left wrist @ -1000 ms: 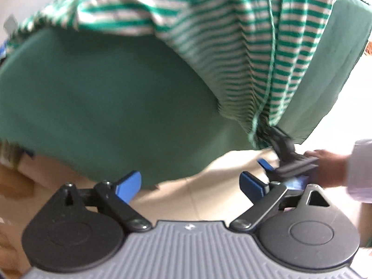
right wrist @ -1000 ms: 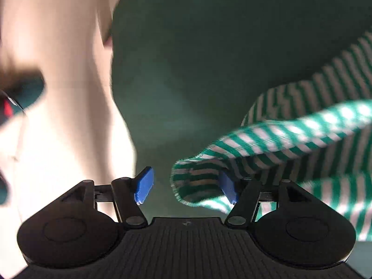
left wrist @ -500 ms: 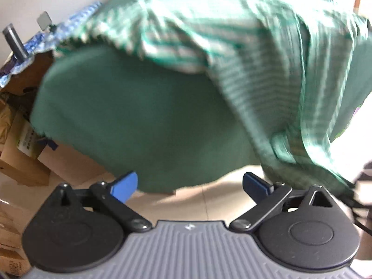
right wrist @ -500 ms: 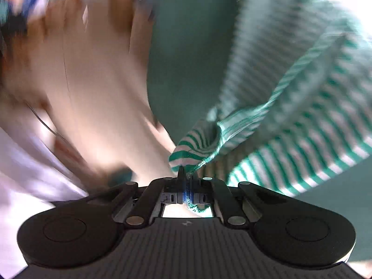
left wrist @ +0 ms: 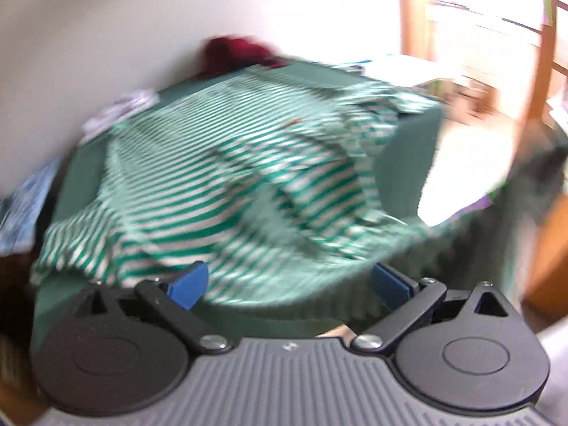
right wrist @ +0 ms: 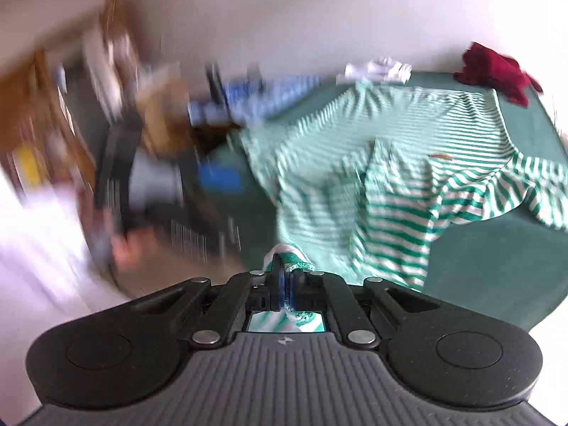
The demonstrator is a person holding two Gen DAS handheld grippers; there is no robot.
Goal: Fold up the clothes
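Garment: a green-and-white striped shirt point(right wrist: 397, 191), spread rumpled over the green-covered counter point(right wrist: 497, 248), one edge lifted off toward the right gripper.
Right gripper point(right wrist: 284, 280): jaws together, clamped on a bunched bit of the shirt's edge (cloth shows between the pads and behind them).
Left gripper point(left wrist: 287, 280): jaws apart, nothing between them; the striped shirt point(left wrist: 230, 184) lies just beyond its blue pads point(left wrist: 188, 280).
Handling: judged light, soft and limp; it will drape and sag from any single hold and stretch a little, so it is not fragile but it will not keep a shape.
Where to take hold: probably a second point on the same edge, a corner or seam (doubled cloth slips less), so the shirt hangs flat between both grippers.
Other cloth: a dark red garment point(right wrist: 497, 71) at the counter's far end, well apart.
Writing: none readable; both views are blurred.
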